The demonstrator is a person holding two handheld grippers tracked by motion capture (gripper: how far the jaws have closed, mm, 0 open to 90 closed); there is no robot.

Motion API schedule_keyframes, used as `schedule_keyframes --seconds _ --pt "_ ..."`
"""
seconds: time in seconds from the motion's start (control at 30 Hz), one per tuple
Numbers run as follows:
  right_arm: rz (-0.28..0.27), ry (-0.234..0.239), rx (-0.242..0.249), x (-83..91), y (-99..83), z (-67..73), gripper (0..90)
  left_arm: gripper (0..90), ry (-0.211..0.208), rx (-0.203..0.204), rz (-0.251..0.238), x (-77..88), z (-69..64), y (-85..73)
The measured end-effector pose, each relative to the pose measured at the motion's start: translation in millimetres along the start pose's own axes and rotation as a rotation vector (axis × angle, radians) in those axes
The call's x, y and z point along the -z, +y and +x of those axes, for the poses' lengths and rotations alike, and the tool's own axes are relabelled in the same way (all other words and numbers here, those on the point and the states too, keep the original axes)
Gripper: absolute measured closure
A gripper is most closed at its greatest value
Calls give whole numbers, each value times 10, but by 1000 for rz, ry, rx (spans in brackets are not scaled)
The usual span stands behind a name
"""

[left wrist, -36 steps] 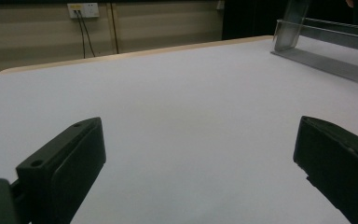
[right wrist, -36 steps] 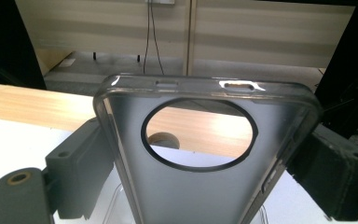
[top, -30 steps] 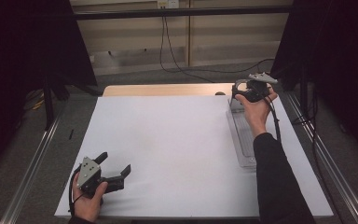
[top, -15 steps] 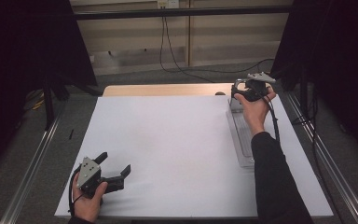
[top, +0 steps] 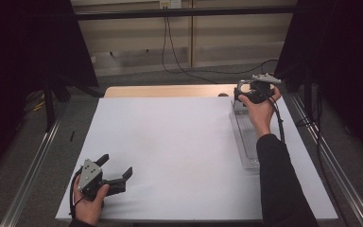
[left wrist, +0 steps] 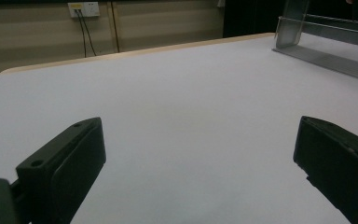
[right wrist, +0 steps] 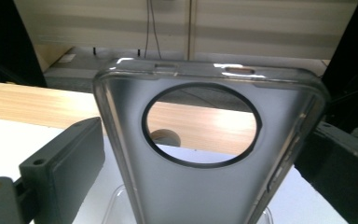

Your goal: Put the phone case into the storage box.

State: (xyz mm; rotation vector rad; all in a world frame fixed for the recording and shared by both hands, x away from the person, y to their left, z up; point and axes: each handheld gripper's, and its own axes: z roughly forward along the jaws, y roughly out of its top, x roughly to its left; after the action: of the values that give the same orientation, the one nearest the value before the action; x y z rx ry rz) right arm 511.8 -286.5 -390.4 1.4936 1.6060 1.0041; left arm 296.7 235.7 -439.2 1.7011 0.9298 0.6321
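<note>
A broad white table sheet (top: 179,142) covers most of the light wooden tabletop (top: 165,91), whose bare strip shows along the far edge in the high view. At the sheet's right side lies a long clear plastic tray (top: 246,142), running from near the far edge back toward the person; the right forearm in a dark sleeve (top: 279,184) passes over its near end. The left gripper view catches the same tray (left wrist: 326,56) from low down, well off to the upper right, with an upright grey piece at its far end.

The translucent grey phone case with a large round camera cutout (right wrist: 209,154) stands upright at the far end of the tray. From above it is only a small pale shape (top: 240,100) under the hand, but the right gripper view brings it close, showing the ringed opening and small slots along its top edge. There the right gripper (right wrist: 200,177) has its black jaws spread to either side of the case; whether they touch it I cannot tell. From above, the right gripper (top: 246,93) sits at the tray's far end.

The left gripper (top: 116,169) rests near the sheet's front left corner, jaws wide apart over bare sheet, as its own view (left wrist: 196,172) confirms.
</note>
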Motion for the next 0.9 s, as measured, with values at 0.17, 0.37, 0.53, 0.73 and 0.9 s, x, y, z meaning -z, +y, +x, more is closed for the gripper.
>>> schedule_keyframes --seconds 0.17,0.37,0.53,0.73,0.9 --pt "0 0 -5 8 4 -25 18 22 -3 1 -2 -2 -2 1" --pt "-28 14 -12 38 35 -37 17 22 -4 1 -2 0 -4 3" --pt "-53 29 -10 72 62 -61 17 22 -3 2 -2 -4 -3 4" --pt "-75 35 -13 117 91 -86 13 20 -11 -2 -2 -8 -15 9" --pt "-114 50 -27 166 138 -117 13 21 -10 -2 -3 -5 -6 7"
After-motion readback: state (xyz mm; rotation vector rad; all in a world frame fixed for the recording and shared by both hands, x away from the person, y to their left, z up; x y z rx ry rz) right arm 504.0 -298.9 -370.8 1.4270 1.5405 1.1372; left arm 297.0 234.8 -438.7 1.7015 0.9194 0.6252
